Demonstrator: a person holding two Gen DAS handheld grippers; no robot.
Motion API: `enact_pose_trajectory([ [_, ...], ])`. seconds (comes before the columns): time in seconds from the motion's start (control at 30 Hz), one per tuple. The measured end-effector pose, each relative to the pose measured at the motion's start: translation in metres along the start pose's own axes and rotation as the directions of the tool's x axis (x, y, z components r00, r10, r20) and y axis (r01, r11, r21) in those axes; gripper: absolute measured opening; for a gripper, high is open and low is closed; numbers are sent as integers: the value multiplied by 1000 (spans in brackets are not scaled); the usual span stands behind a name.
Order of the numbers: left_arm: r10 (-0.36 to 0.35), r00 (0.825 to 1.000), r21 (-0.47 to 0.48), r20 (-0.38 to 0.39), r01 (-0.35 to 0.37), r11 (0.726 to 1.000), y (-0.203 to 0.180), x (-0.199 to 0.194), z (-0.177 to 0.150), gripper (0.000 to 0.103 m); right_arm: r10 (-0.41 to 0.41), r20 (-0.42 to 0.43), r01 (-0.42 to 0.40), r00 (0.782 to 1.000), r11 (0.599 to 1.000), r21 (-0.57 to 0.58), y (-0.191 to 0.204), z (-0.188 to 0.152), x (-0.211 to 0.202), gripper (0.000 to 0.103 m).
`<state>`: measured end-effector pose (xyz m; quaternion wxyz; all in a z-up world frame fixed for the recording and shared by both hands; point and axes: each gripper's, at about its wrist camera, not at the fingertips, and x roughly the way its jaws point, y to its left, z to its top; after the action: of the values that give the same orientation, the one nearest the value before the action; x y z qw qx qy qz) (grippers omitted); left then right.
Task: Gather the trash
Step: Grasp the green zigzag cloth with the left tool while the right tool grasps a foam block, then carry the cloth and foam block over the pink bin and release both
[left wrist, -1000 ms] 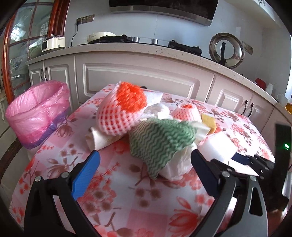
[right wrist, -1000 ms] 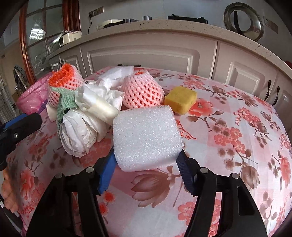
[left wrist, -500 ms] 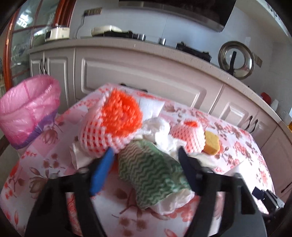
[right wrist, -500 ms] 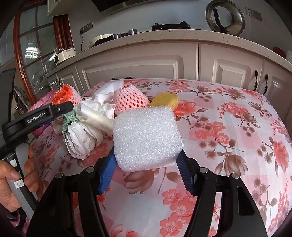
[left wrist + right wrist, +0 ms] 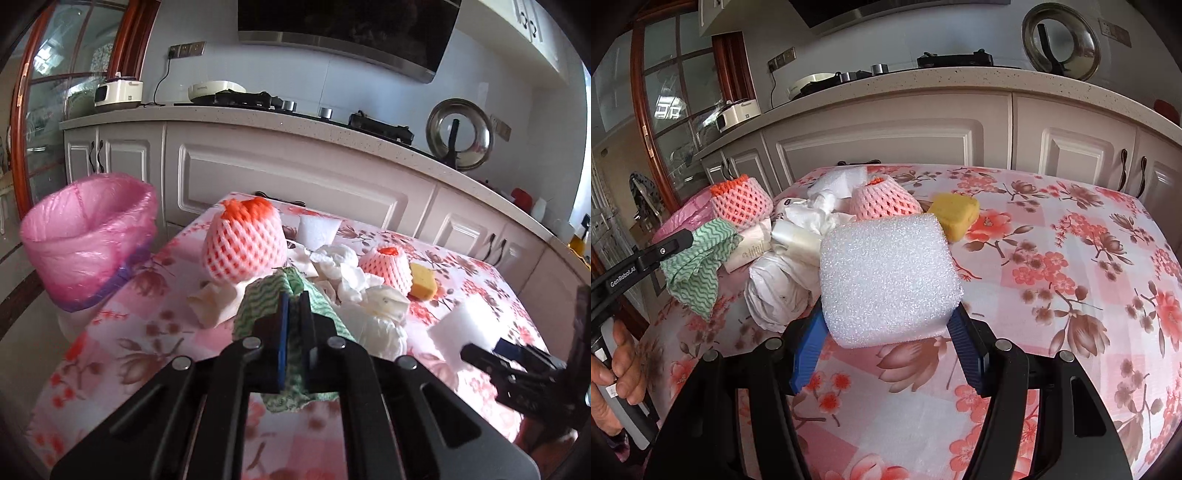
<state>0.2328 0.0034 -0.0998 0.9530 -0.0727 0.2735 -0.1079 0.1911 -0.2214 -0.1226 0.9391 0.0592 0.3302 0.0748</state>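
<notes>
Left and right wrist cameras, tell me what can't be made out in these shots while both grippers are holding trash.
- Pink bin bag: inside hidden by its own wall in the left wrist view.
- Green wavy cloth: its pinched middle is covered by the left gripper.
- White foam block: underside and the floral tablecloth behind it hidden, right wrist view.
- Right gripper: cut off at the left wrist view's edge.
</notes>
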Motion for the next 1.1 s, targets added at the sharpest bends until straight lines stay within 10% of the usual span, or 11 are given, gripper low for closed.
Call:
enact_pose_trajectory([
  [1.1, 131, 985, 79, 115, -141, 987, 47, -124, -41, 6, 236, 27, -221, 971, 942, -254, 141, 11, -46, 61],
])
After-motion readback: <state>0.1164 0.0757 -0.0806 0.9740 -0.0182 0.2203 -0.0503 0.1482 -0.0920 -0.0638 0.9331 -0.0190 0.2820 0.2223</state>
